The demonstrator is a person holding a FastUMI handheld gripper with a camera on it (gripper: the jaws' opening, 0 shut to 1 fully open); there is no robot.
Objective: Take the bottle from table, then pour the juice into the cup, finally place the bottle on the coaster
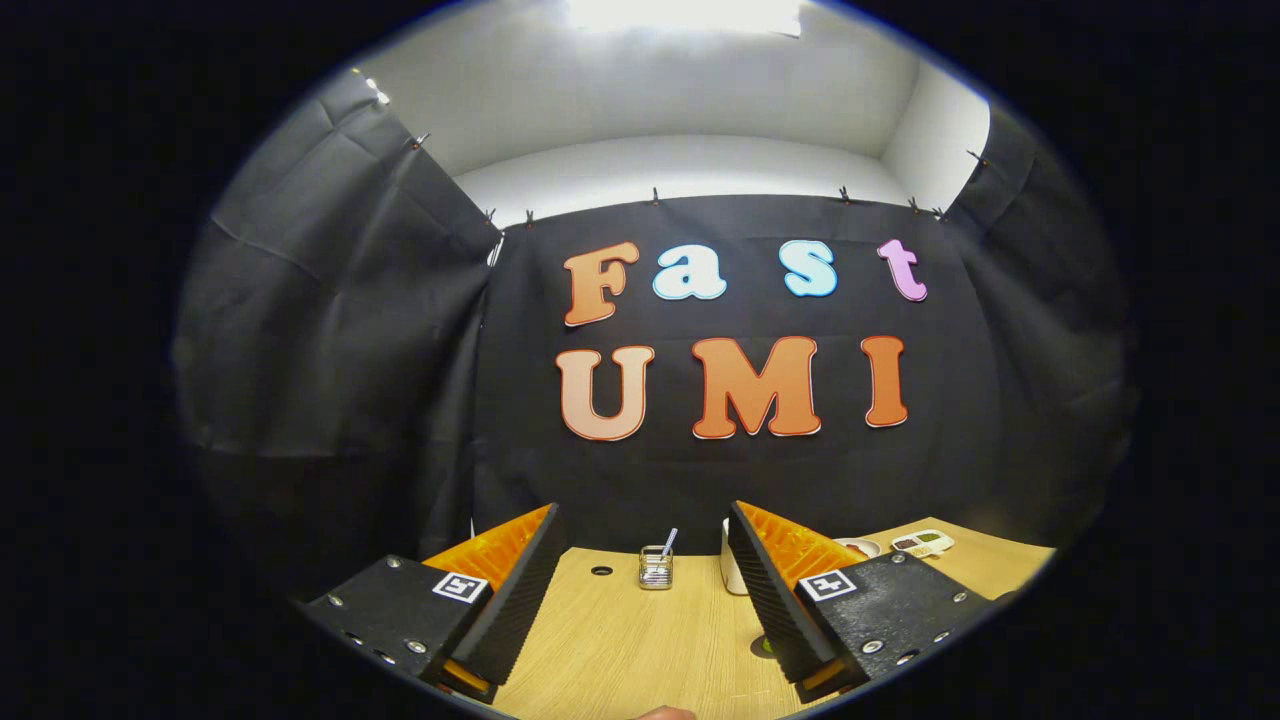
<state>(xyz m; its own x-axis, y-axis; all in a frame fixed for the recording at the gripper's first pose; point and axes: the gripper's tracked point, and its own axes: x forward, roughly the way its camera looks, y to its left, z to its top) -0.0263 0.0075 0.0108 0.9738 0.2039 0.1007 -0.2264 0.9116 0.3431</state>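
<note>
The wooden table (620, 640) stretches ahead to the dark cloth wall. The gripper (640, 560) hovers above it, fingers spread wide with nothing between them. A white cup (733, 572) peeks from behind the right finger; a small glass holder (656, 567) stands beyond the fingers.

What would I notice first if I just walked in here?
First the gripper, its jaws wide open with nothing between them, over the wooden table. Beyond them, near the black cloth wall, stands a small glass holder with a stick in it. A white cup peeks from behind the right jaw.
</note>
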